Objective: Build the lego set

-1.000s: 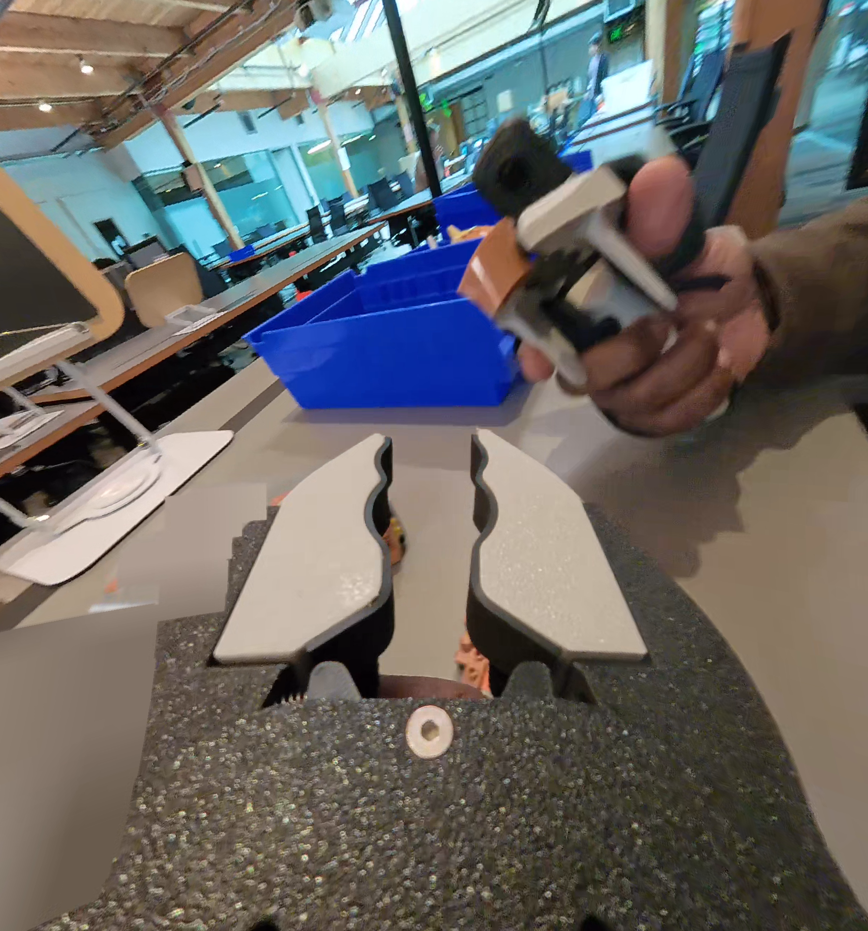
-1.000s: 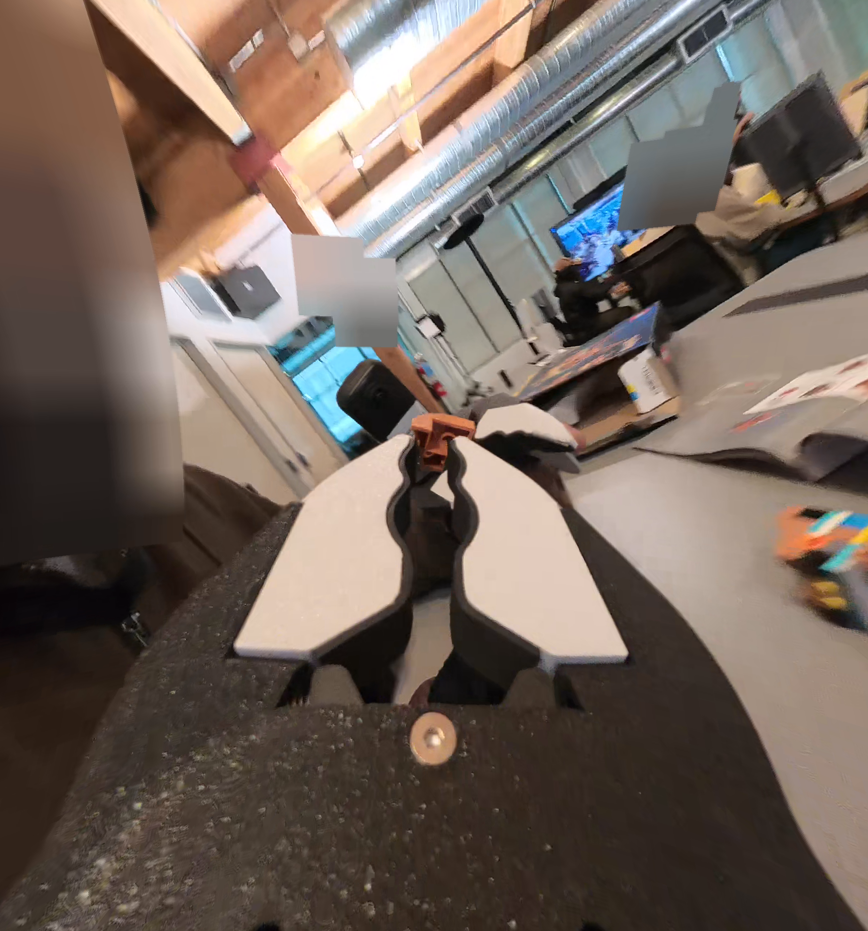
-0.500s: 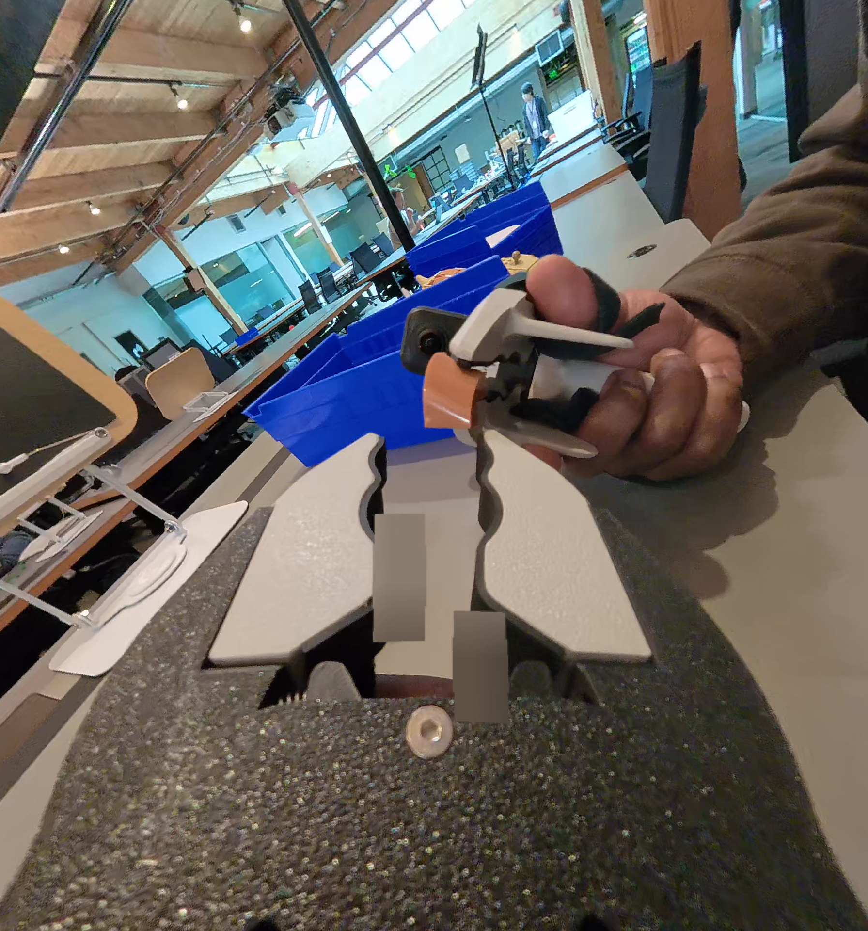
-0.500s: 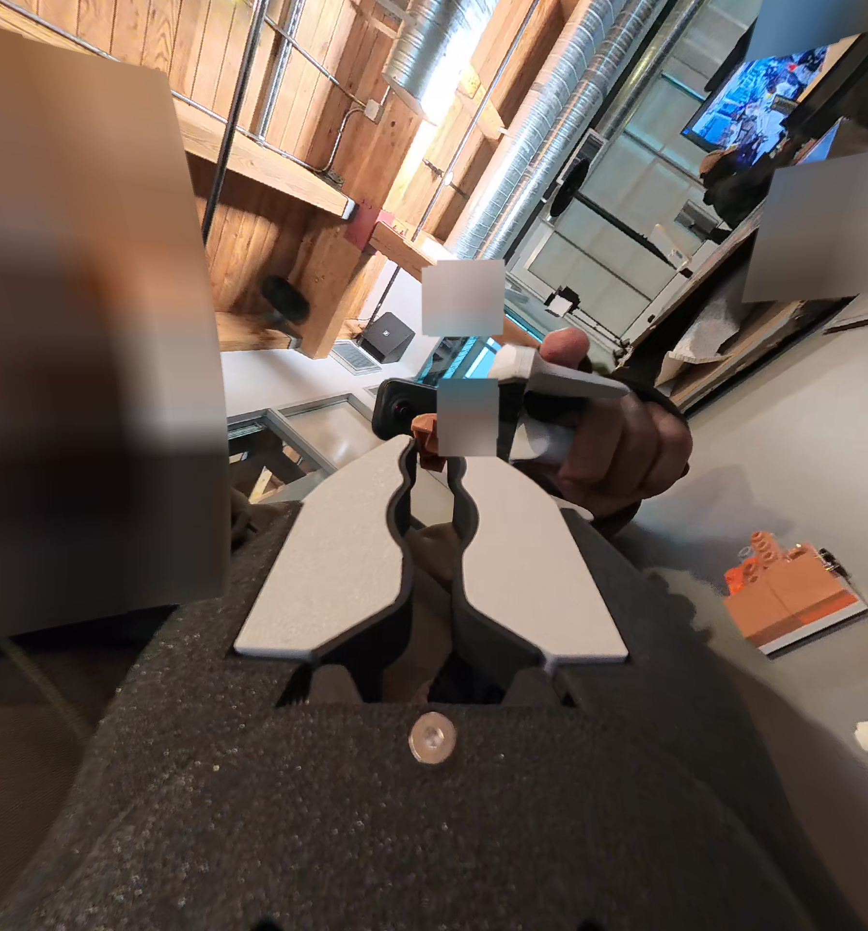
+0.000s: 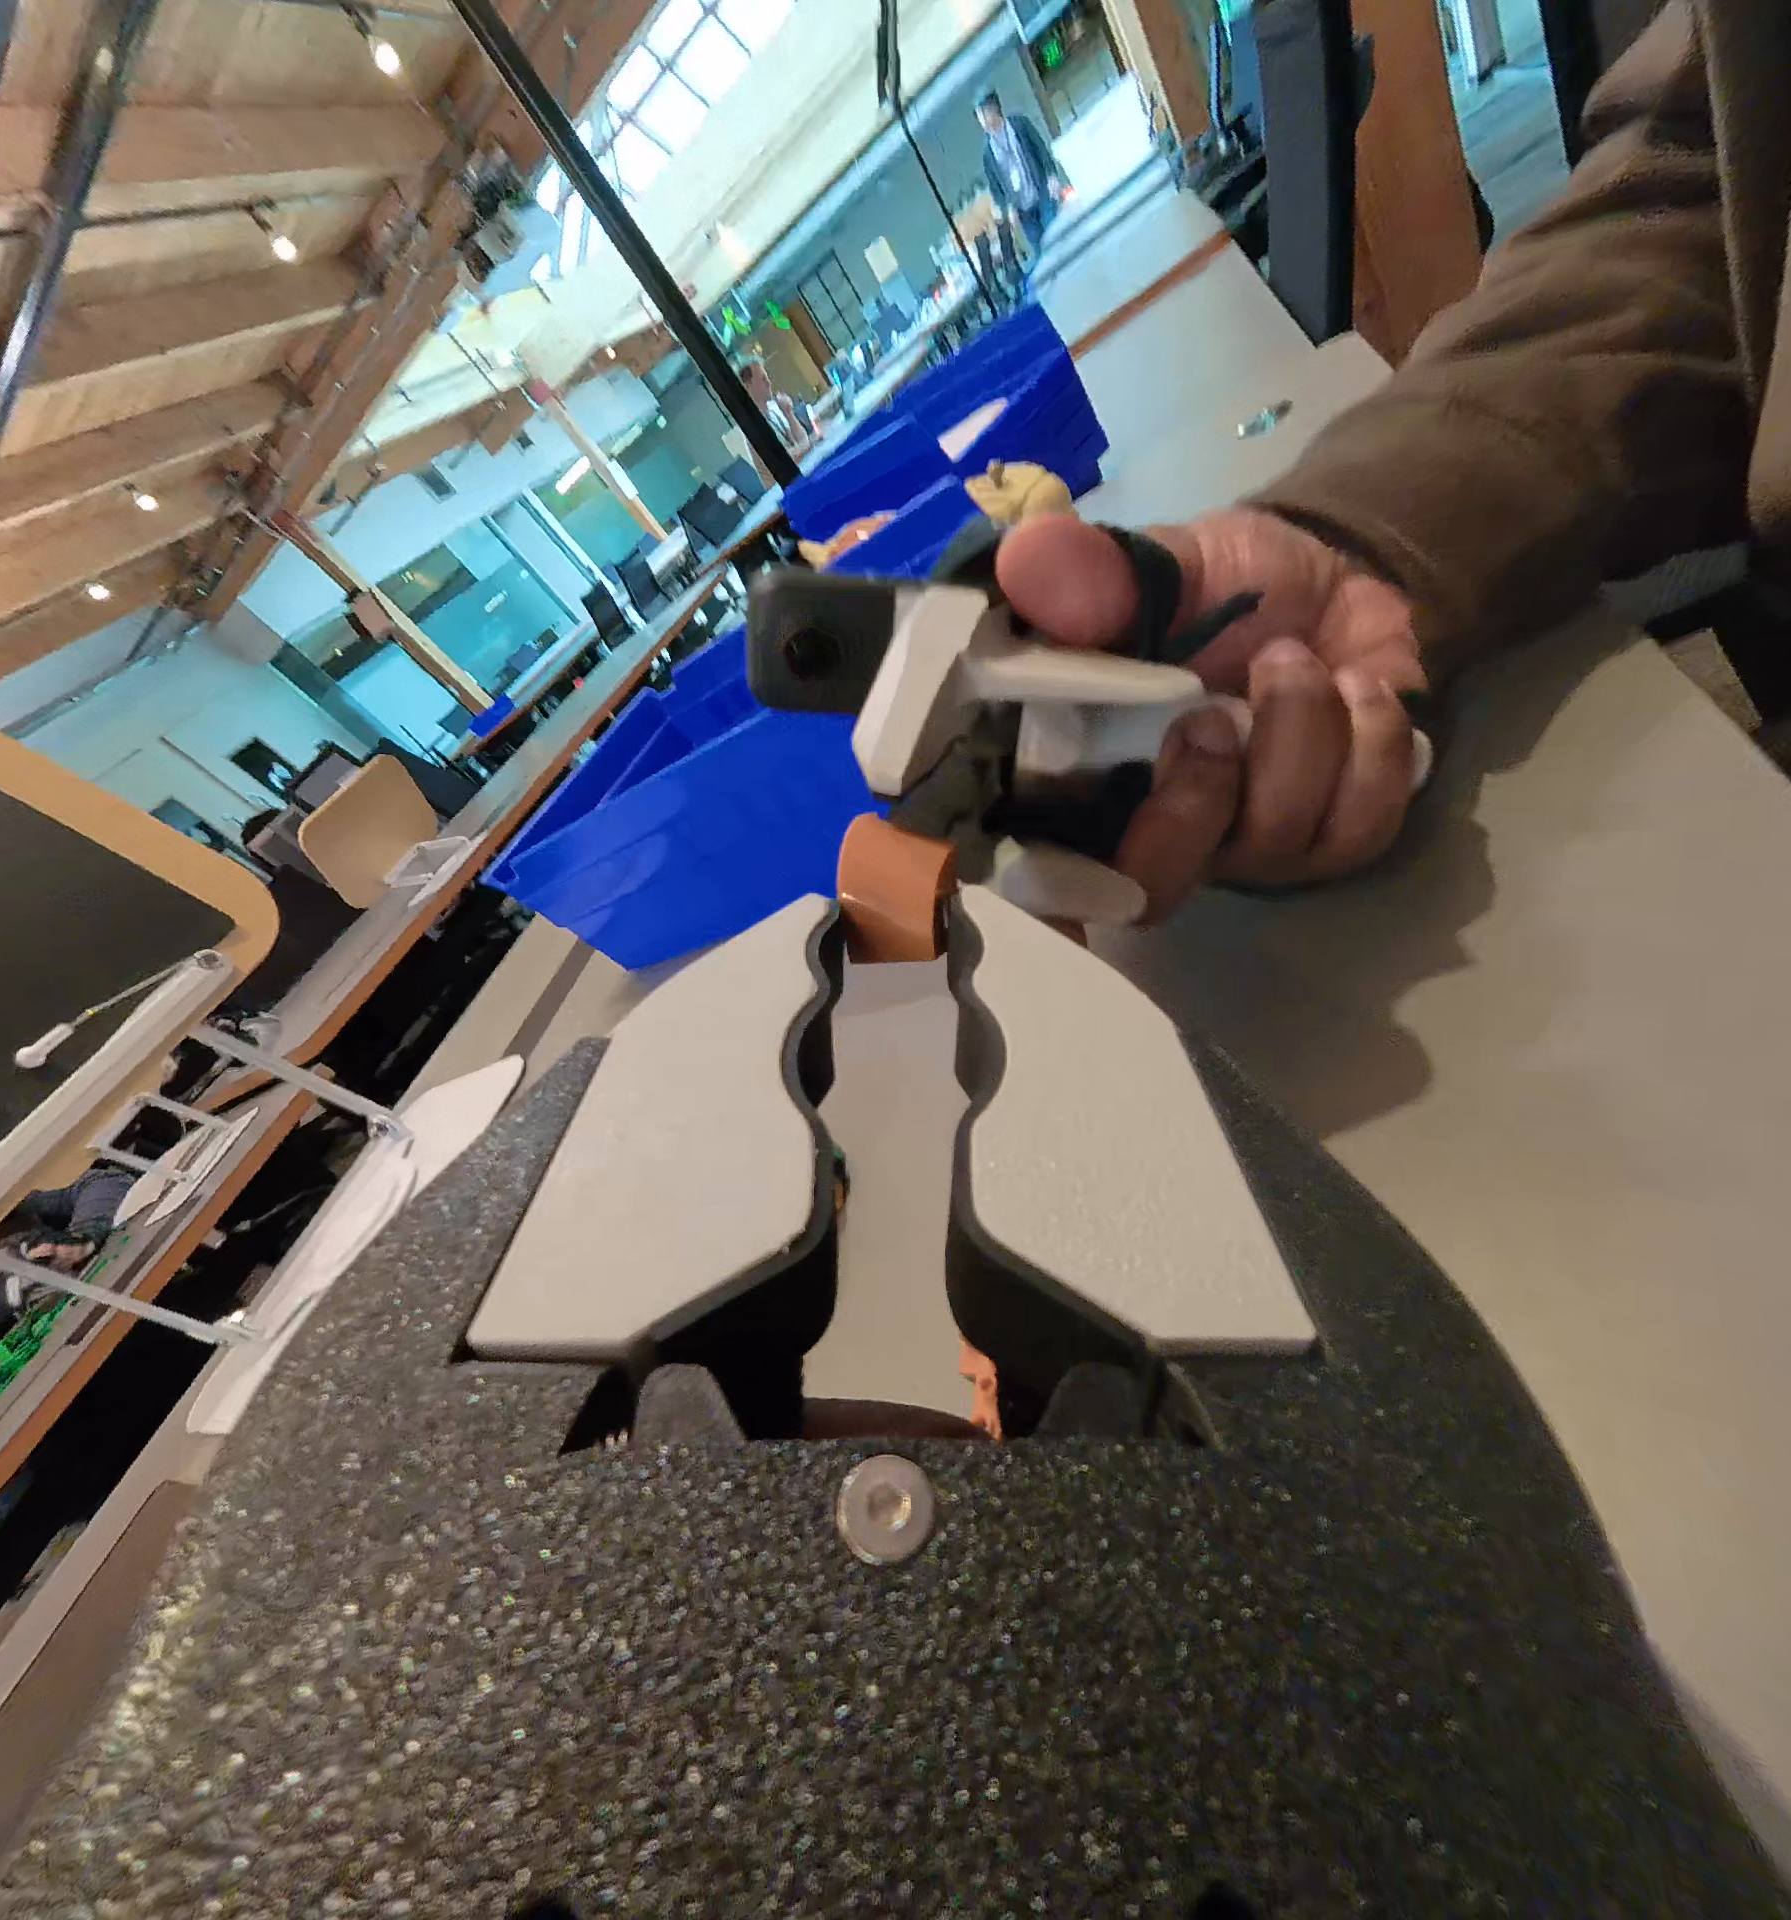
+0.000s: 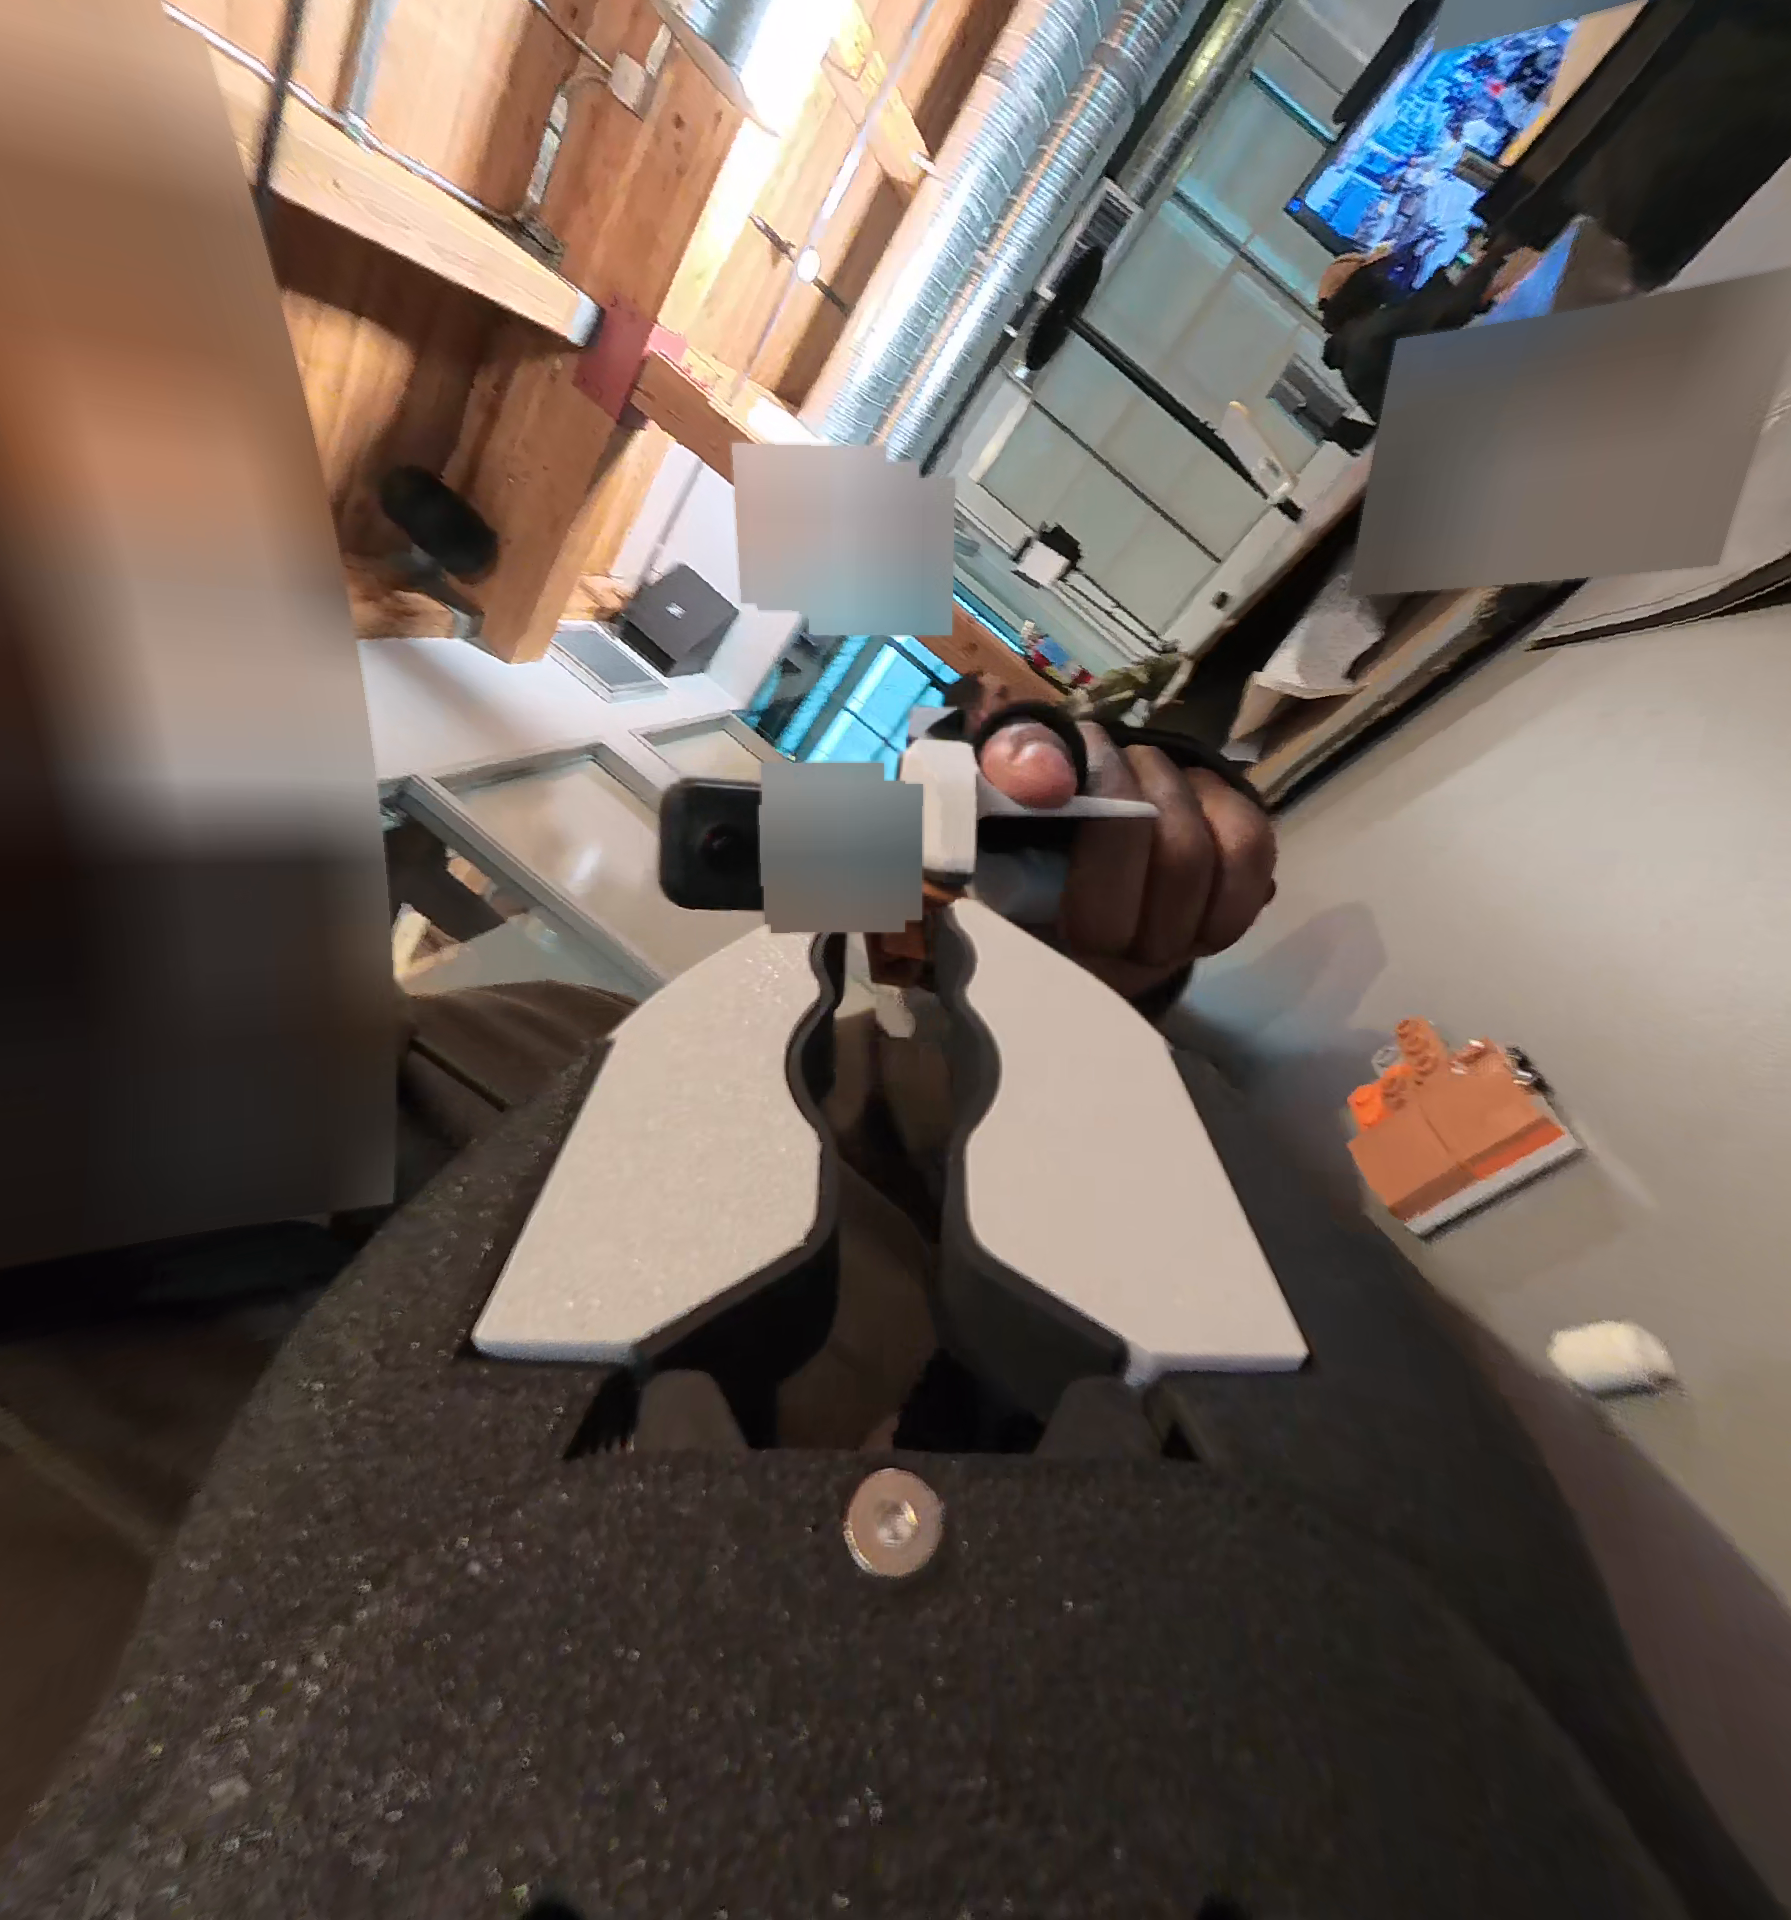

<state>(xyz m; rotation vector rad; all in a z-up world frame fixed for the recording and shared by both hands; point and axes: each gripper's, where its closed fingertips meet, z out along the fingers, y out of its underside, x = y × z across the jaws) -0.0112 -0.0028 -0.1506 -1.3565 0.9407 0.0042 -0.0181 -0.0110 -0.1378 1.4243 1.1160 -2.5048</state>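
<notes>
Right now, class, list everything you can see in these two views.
brick: 1, brown, at both tongs' tips; grip unclear
bins: several, blue, on table beyond the brick
part build: 1, orange-brown, on table
scrap: 1, white, near part build
table: 1, grey
chair: 1, tan, background
screen: 1, lit, background
right hand: 1, holding right tongs
left hand: 1, holding left tongs
left tongs: 1, grey
right tongs: 1, grey

My right hand-held gripper hides most of the brown brick at its tips; whether my left one grips it, I cannot tell.
</notes>
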